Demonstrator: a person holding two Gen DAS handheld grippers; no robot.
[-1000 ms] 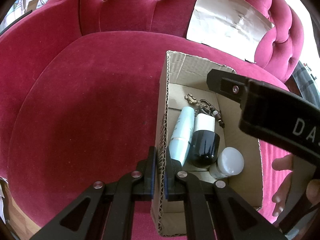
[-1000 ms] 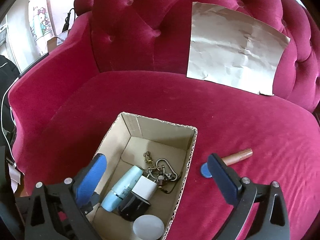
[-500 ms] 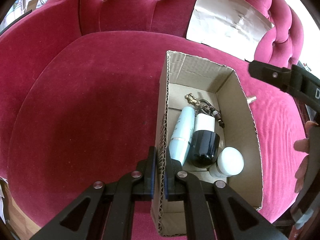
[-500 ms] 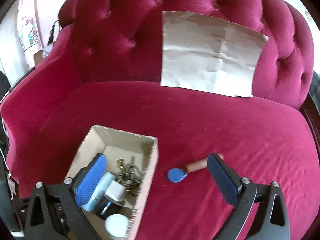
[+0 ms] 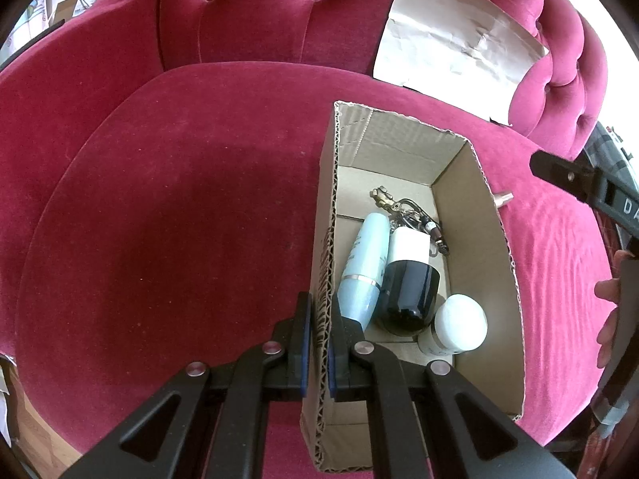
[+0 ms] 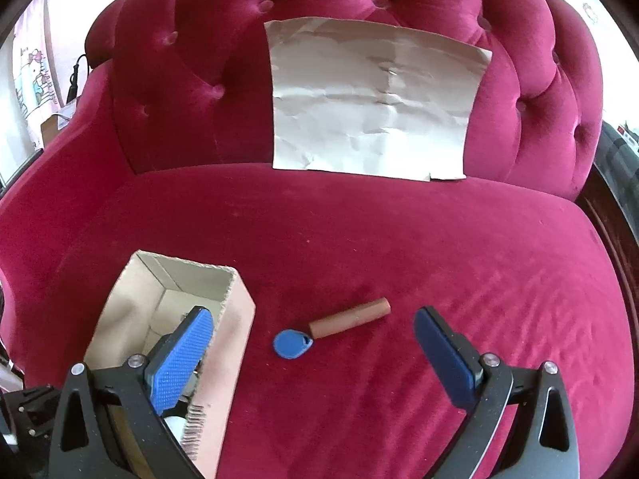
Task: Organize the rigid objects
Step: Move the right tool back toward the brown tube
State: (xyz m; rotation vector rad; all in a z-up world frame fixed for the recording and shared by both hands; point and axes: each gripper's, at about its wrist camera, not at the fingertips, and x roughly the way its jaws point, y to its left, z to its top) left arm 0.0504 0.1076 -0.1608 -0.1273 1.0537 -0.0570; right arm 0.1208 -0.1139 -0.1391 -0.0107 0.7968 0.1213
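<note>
Left claw clamping box wall, right claw spread

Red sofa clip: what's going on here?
A person is sorting small items into a cardboard box on the sofa. The left gripper is clamped on the box's wall, steadying it; bottles and keys already lie inside. The right gripper hangs open above the seat, facing a blue tag and a brown tube, both outside the box.
</note>
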